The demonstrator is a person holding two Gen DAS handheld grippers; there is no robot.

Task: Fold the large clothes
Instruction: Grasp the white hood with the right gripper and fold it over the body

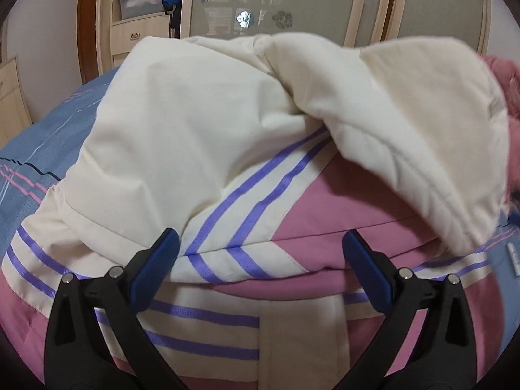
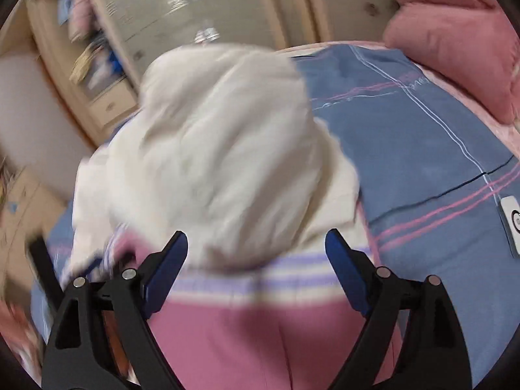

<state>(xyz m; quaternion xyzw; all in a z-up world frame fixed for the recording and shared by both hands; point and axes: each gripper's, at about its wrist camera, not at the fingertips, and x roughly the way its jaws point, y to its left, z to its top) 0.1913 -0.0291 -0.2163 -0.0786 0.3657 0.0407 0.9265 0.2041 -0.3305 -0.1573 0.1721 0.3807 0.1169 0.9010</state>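
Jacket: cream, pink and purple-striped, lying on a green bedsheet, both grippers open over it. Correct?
Not quite. The bedsheet is blue with pink and white lines, not green; the right wrist view shows it best. The rest holds: the jacket is cream, pink and purple-striped, and the left gripper and right gripper are both open over it.

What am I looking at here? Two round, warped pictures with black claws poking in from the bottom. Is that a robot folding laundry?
No robot: a person holds a two-finger gripper in each hand, each carrying a wide-angle camera looking along its fingers. One picture comes from the left gripper, the other from the right gripper. Both stand open, holding nothing. Below them a padded jacket, cream and pink with purple stripes, lies partly folded on a blue bedsheet. A pink pillow lies at the far side. The right picture is blurred.
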